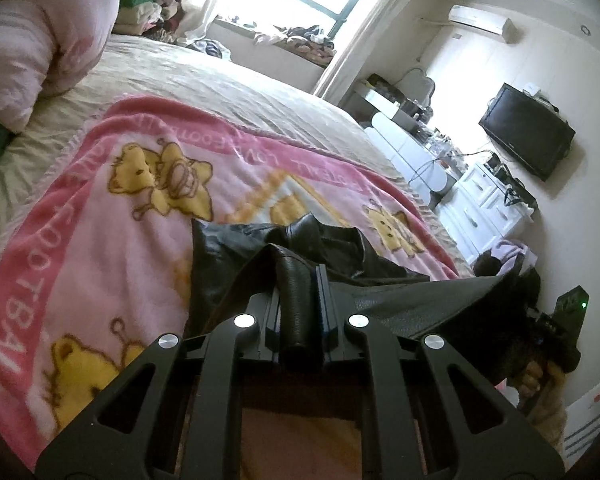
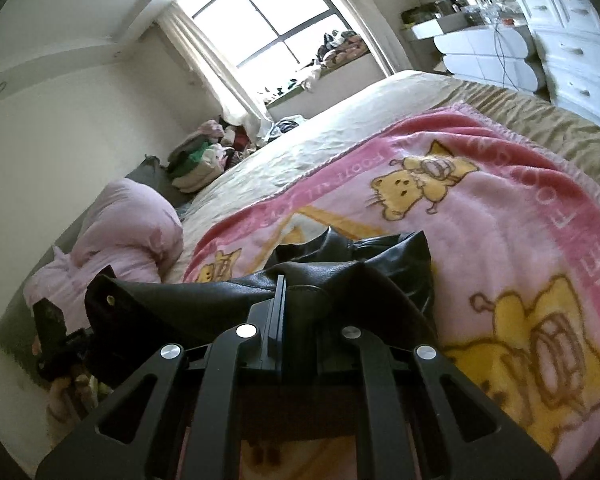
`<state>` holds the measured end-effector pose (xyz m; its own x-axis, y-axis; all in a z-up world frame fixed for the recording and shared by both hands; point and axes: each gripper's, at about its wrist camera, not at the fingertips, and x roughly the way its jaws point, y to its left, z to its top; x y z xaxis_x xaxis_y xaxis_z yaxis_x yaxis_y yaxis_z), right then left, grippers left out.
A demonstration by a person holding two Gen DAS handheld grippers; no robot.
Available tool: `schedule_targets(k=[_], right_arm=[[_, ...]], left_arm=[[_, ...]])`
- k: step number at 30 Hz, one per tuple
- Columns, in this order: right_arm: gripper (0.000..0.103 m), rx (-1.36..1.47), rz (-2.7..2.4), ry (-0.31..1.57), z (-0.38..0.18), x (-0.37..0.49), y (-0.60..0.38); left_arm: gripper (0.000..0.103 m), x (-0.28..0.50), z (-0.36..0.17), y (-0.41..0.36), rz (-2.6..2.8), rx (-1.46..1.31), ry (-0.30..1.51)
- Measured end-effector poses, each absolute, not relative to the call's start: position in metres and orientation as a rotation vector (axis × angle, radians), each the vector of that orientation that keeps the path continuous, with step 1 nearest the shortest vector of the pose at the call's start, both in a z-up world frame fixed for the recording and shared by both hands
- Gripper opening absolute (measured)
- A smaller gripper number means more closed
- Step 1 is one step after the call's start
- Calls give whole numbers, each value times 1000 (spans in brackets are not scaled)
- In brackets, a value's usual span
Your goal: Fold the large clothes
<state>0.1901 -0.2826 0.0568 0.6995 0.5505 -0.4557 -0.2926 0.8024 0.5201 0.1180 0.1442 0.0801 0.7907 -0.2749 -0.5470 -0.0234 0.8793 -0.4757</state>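
Black leather, glossy and creased: our jacket (image 1: 300, 248) lies near the foot edge of the bed (image 1: 220, 76), on a pink bear blanket (image 1: 100, 216). We hold one hem stretched between both tongs, left tongs (image 1: 300, 292) clamped on a rolled fold, right tongs (image 2: 296, 300) clamped on the other end. Its long axis runs from tongs to tongs; the rest trails ahead of us, so we judge the fold goes forward, neither hand nearer.
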Motion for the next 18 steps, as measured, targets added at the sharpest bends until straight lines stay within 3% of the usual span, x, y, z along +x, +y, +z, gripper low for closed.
schedule_targets(k=[18], right_arm=[[13,446,388,795,8,277,-274]], left_arm=[[7,193,38,152,-58,-472,774]])
